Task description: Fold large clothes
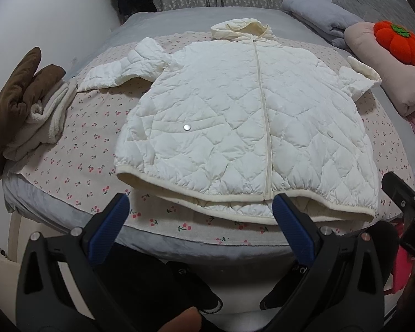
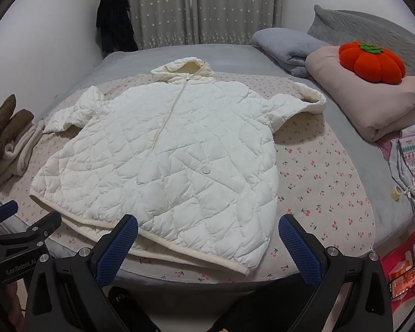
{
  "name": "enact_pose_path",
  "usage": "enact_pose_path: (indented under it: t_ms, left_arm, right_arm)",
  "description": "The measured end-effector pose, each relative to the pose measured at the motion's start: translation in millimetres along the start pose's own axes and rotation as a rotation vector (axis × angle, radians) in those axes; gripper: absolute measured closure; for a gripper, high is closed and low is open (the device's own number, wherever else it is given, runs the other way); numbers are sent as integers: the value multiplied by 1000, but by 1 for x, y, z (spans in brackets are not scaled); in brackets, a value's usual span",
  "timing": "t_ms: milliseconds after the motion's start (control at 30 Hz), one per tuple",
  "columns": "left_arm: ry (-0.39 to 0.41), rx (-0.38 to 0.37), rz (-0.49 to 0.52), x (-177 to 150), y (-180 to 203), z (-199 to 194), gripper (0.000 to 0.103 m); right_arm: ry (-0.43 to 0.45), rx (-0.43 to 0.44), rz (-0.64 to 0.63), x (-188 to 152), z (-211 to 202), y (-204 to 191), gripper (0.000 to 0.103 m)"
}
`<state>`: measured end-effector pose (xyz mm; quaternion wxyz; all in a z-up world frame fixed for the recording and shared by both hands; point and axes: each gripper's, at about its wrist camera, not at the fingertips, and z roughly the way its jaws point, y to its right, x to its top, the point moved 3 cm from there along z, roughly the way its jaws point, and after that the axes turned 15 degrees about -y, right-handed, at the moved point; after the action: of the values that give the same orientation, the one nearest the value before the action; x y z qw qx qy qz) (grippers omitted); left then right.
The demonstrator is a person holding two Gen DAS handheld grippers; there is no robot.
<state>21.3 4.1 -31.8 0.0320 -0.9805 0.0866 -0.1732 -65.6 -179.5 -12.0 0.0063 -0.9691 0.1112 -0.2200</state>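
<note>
A white quilted hooded jacket (image 1: 235,121) lies flat and zipped on the cherry-print sheet (image 1: 91,144), hood at the far end, both sleeves spread out. It also shows in the right wrist view (image 2: 163,149). My left gripper (image 1: 200,213) is open and empty, held just off the bed's near edge in front of the hem. My right gripper (image 2: 207,235) is open and empty, also in front of the hem, toward its right corner. The right gripper shows at the right edge of the left wrist view (image 1: 406,193).
A folded brown and cream garment pile (image 1: 25,110) lies at the bed's left edge. Grey bedding (image 2: 287,47), a pink folded quilt (image 2: 373,102) with an orange pumpkin cushion (image 2: 372,62) and patterned clothes (image 2: 412,160) lie on the right. Curtains (image 2: 207,8) hang behind.
</note>
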Motion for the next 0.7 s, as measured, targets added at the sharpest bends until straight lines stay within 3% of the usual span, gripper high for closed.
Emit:
enact_pose_path:
  t_ms: [700]
  left_arm:
    - [-10,6,-15,0,-5,5,0]
  right_arm:
    - [-10,6,6,-1,7,0,0]
